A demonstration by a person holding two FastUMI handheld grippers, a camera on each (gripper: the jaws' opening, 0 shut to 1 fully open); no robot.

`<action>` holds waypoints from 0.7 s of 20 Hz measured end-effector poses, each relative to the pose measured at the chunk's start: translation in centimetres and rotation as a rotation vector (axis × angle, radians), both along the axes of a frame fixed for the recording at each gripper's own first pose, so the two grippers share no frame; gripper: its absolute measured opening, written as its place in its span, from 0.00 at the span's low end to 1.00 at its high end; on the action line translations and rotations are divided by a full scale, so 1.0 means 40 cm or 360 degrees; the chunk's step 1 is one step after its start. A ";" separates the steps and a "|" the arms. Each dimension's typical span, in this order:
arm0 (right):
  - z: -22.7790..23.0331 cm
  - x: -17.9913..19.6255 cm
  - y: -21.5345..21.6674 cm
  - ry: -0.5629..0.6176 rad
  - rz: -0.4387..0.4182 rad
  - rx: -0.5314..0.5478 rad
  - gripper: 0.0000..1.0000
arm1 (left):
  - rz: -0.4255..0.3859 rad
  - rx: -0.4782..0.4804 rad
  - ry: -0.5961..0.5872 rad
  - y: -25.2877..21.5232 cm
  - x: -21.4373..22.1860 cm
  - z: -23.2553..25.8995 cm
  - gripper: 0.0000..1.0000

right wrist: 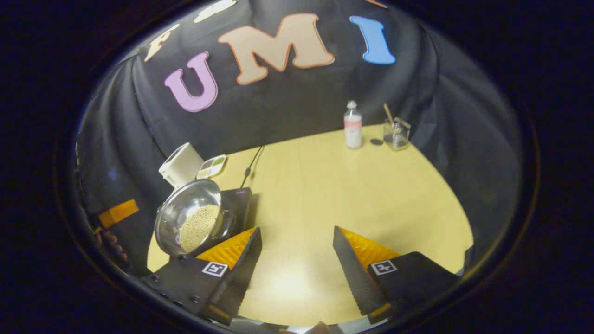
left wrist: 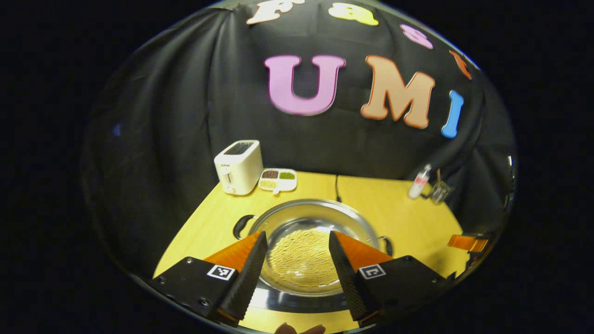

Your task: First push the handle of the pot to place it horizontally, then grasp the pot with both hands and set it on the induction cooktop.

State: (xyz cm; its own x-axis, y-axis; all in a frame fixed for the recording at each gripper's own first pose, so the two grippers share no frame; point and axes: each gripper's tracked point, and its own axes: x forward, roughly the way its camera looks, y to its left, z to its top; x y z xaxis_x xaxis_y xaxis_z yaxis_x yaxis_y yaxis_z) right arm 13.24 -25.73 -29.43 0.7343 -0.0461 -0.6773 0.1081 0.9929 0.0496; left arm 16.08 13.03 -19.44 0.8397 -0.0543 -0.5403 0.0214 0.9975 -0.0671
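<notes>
The pot [left wrist: 306, 246] sits on the cooktop [left wrist: 297, 301], near the front edge of the table [left wrist: 371, 195]. It holds small pale grains. One black handle [left wrist: 242, 226] sticks out to its left side and another to its right.

The left gripper [left wrist: 297, 260] hangs just above the pot, wide open, holding nothing. The right gripper [right wrist: 297, 260] is wide open too and holds nothing. It hangs over bare table, well away from the pot [right wrist: 192, 222], which shows far to its left.

There is lots of open table on that side. At the back edge stand a toaster [left wrist: 238, 166], a tray [left wrist: 277, 179], a bottle [right wrist: 352, 125] and a glass [right wrist: 396, 134].
</notes>
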 end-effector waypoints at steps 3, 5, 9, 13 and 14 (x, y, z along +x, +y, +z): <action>0.073 -0.075 -0.088 -0.0104 0.0024 0.0008 0.92 | 0.0008 0.0034 -0.0086 -0.092 -0.114 0.093 0.82; 0.105 -0.114 -0.130 -0.0144 0.0011 0.0036 0.92 | 0.0009 0.0014 -0.0176 -0.166 -0.161 0.152 0.82; 0.211 -0.155 -0.166 -0.0275 -0.0010 0.0118 0.92 | -0.0061 0.0036 -0.0334 -0.283 -0.217 0.251 0.82; 0.384 -0.166 -0.185 -0.0564 0.0011 0.0126 0.95 | -0.0182 0.0176 -0.0631 -0.358 -0.226 0.410 0.81; 0.424 -0.166 -0.195 -0.0656 0.0016 0.0089 0.95 | -0.0213 0.0183 -0.0705 -0.375 -0.229 0.447 0.81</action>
State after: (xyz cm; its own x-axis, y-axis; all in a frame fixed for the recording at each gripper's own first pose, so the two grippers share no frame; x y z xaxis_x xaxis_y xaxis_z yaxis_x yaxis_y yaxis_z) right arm 6.59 -33.53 -12.46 0.9448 -0.0091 -0.3276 0.0582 0.9884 0.1404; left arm 6.93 -1.97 -1.57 0.9803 -0.1385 -0.1407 0.1517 0.9845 0.0880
